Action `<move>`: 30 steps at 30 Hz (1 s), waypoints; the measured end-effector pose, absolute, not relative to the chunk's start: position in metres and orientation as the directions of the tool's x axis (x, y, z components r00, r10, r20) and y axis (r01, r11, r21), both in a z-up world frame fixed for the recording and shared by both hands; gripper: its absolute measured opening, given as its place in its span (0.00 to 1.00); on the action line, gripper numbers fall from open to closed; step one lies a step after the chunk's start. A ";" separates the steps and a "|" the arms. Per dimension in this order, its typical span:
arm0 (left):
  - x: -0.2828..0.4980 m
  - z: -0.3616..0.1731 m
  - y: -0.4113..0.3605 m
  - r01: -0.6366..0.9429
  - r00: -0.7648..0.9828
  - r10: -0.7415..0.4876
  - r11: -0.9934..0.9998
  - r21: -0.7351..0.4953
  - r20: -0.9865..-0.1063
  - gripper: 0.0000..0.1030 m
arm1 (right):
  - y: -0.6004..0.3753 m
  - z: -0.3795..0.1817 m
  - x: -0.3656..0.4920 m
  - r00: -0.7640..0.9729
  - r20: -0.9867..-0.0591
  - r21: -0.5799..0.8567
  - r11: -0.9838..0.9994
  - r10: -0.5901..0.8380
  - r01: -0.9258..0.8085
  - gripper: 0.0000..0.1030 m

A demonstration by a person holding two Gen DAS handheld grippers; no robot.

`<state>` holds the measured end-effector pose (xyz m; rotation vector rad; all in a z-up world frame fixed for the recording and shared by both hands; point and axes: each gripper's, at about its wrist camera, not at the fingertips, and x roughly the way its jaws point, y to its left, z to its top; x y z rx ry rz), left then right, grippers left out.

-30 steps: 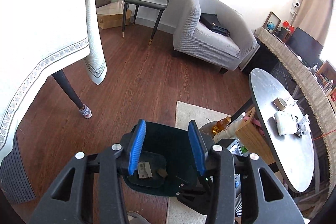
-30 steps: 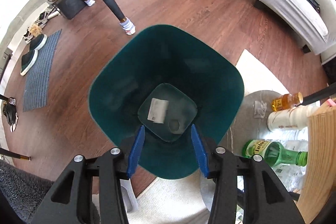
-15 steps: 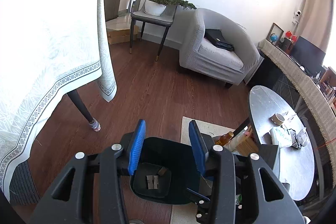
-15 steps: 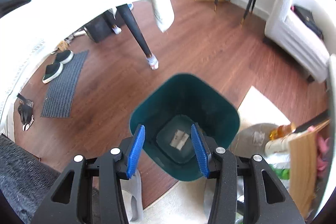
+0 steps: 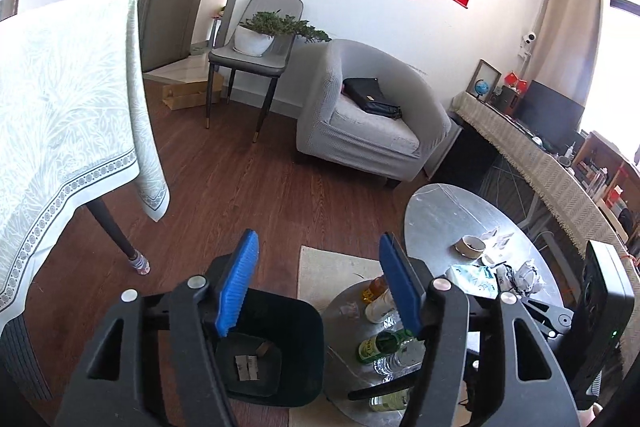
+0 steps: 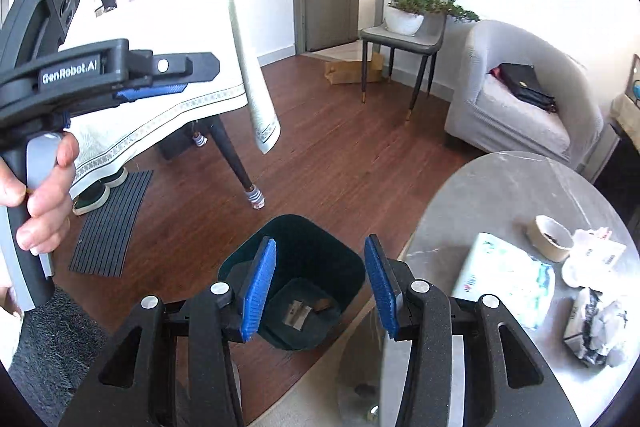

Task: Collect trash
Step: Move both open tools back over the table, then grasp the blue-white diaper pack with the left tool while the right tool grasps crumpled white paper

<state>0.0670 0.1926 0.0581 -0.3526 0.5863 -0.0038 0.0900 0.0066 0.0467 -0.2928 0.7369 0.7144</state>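
While both cameras look down into the dark green trash bin (image 6: pixel 294 259), its lower rim is cut off behind the black gripper bodies, and the scraps on its floor, a pale printed slip (image 5: pixel 246 367) and a small brown bit (image 5: pixel 263 348), are too small to identify. Left gripper (image 5: pixel 320 283) stands open with nothing between its blue pads; its jaws have just been opening. Right gripper (image 6: pixel 320 285) is parted too, pads bare, holding nothing. From the right wrist, a hand (image 6: pixel 38 195) wraps the left tool's handle at the frame's edge, part of it cropped away. Bin stands upright on the wooden floor (image 5: pixel 256 195), mouth up, just beside a low round shelf crowded with bottles (image 5: pixel 382 345), some hidden behind the left gripper's finger. On the grey round bench (image 6: pixel 496 195): a tissue pack (image 6: pixel 508 279), a roll of tape (image 6: pixel 552 237), and crumpled paper (image 6: pixel 598 335), lying near the far-right edge. Beyond, a draped dining bench (image 5: pixel 60 107), grey armchair (image 5: pixel 368 123), and a chair with a potted plant (image 5: pixel 260 39).
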 end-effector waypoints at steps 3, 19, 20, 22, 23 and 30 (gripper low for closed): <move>0.075 0.056 0.173 -0.071 0.827 -0.132 0.940 -0.334 -0.546 0.71 | -0.020 0.054 0.094 0.564 -0.685 -0.017 0.764 0.460 -0.644 0.45; 0.118 0.033 0.075 0.055 0.767 -0.337 0.882 -0.468 -0.546 0.89 | -0.163 0.062 0.106 0.687 -0.665 0.012 0.923 0.294 -0.384 0.62; 0.121 0.031 0.069 0.056 0.761 -0.338 0.885 -0.462 -0.554 0.89 | -0.170 0.061 0.107 0.685 -0.666 0.028 0.927 0.295 -0.373 0.62; 0.126 0.026 0.056 0.066 0.748 -0.341 0.892 -0.447 -0.570 0.89 | -0.180 0.060 0.108 0.681 -0.670 0.049 0.934 0.294 -0.355 0.62; 0.129 0.024 0.051 0.071 0.740 -0.344 0.894 -0.442 -0.577 0.89 | -0.185 0.059 0.108 0.680 -0.671 0.056 0.935 0.294 -0.349 0.62; 0.147 0.003 0.013 0.091 0.685 -0.341 0.917 -0.388 -0.644 0.89 | -0.201 0.057 0.104 0.683 -0.674 0.046 0.939 0.281 -0.340 0.63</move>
